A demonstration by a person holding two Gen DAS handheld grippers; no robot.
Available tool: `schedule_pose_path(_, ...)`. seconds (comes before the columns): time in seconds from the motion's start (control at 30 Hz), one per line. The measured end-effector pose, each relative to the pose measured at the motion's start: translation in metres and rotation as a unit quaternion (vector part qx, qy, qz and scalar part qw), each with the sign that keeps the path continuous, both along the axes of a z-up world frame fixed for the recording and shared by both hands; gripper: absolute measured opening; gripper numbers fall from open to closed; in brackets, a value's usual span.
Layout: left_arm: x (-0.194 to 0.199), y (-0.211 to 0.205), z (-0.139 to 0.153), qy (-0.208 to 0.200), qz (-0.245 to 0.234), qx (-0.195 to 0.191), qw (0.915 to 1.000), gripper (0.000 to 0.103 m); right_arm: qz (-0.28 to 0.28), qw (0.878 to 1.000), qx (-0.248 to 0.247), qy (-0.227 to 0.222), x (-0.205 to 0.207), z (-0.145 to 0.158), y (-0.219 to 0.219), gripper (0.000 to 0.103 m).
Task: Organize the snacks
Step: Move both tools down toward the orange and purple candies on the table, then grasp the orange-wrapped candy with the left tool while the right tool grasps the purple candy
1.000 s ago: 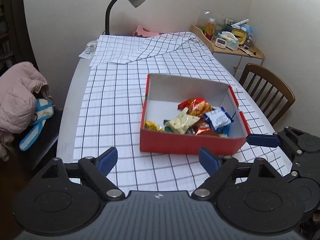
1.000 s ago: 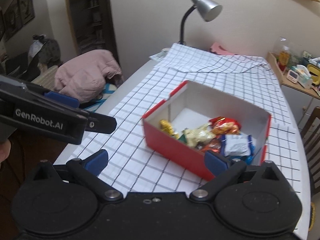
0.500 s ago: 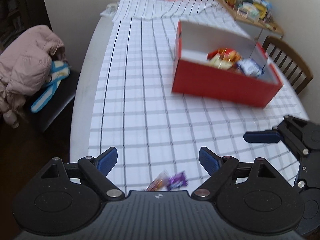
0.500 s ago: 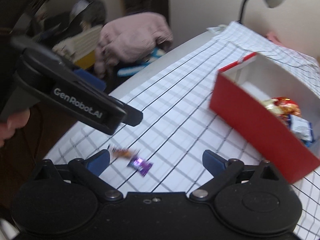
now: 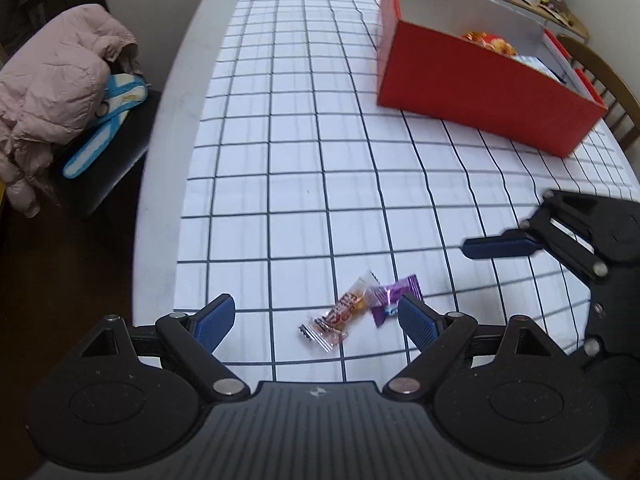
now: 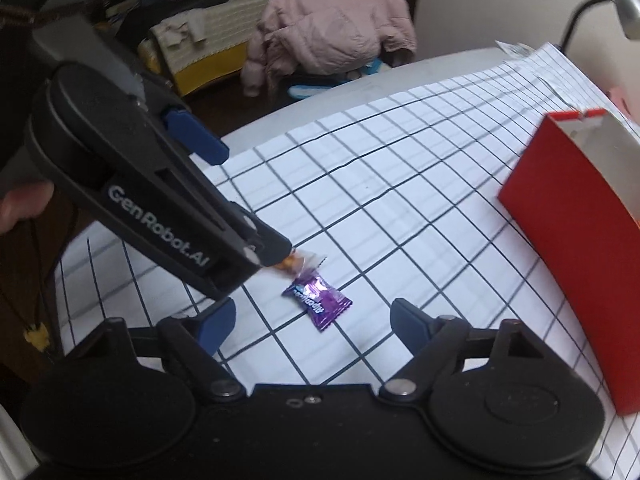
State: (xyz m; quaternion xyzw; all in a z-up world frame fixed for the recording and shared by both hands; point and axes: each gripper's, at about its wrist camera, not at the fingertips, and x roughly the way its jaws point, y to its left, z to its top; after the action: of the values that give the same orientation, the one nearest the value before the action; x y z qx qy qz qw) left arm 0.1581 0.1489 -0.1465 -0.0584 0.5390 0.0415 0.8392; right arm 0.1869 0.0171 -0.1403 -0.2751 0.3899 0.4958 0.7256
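White cloth ruled in a dark grid covered the pale rounded surface, and low in both frames lay two loose sweets just touching: a clear-wrapped orange-brown candy and a purple foil-wrapped candy. They sat well apart from the red cardboard box with white inside, at the upper right of the left wrist view, so they were probably the strays meant to join the snacks already in it. The left gripper hung over the pair with its jaws spread wide and nothing pinched, the clear-wrapped candy between them. The right gripper had its jaws closing around the purple candy, the pads not yet on it. Only the left wrist view showed the snacks inside the box and the whole clear-wrapped candy; in the right wrist view the left gripper's black finger covered most of that candy, but the purple wrapper's lettering showed.
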Motion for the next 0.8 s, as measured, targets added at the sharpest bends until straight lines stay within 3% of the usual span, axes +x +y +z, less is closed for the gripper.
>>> schedule_pose_path(0.13, -0.003, 0.002, -0.01, -0.001, -0.019, -0.01, 0.9998, 0.087, 0.038, 0.999, -0.015, -0.014, 0.003, -0.013, 0.004, 0.071)
schedule_pose_path(0.33, -0.004, 0.006, -0.015, 0.005, -0.031, -0.026, 0.9992, 0.068, 0.082, 0.996, -0.025, -0.022, 0.008, -0.022, 0.014, 0.058)
schedule_pose_path(0.6, -0.006, 0.001, -0.014, -0.001, -0.069, -0.018, 0.9974, 0.067, 0.122, 0.992, -0.024, -0.011, 0.013, -0.022, 0.023, 0.036)
schedule_pose_path(0.8, 0.003, -0.003, -0.02, 0.003, -0.098, -0.013, 0.9951, 0.067, 0.121, 0.992, -0.026, -0.038, 0.007, -0.021, 0.015, 0.022)
